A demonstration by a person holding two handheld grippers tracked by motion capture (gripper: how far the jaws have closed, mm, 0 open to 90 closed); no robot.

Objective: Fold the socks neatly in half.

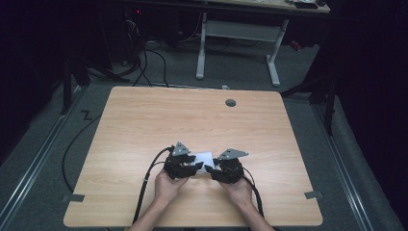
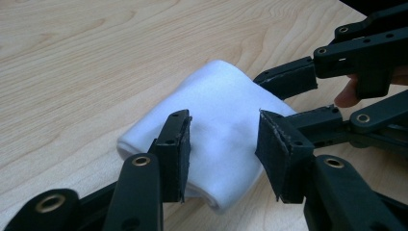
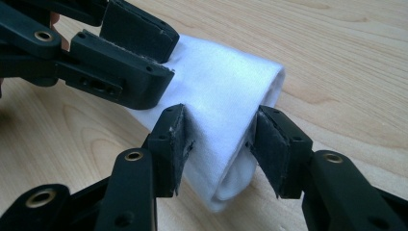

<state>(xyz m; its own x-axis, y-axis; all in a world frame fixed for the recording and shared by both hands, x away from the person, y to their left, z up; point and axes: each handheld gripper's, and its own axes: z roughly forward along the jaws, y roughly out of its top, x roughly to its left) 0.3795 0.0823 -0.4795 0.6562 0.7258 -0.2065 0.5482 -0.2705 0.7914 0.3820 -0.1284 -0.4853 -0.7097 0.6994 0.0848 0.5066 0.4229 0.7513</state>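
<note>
— Where's the cloth [image 1: 204,157] sitting?

— On the wooden table [image 1: 144,125], toward the person's edge and about midway across. It's a white piece folded into a soft roll, lying flat between the two tools.

— And the tongs?

— The left gripper [image 2: 222,149] comes at it from one end. Its jaws stand apart over the roll with the white fabric showing between them, and the pads [image 2: 176,154] aren't pressing on it, so I'd call that one released. From above you see it in the person's left hand [image 1: 167,185], low on the table.

— The right gripper [image 3: 219,144]?

— That one straddles the other end, a jaw on either side of the rolled edge. The pads [image 3: 169,144] sit right against the fabric, and the cloth looks slightly pinched there, though from here I can't swear it's a firm squeeze. I'd say it's grasping the cloth.

— Are the two tools close?

— Very. In the right gripper view the left one's jaws lie on the far end of the roll, just beside its own. The right hand [image 1: 239,188] sits level with the left one.
</note>
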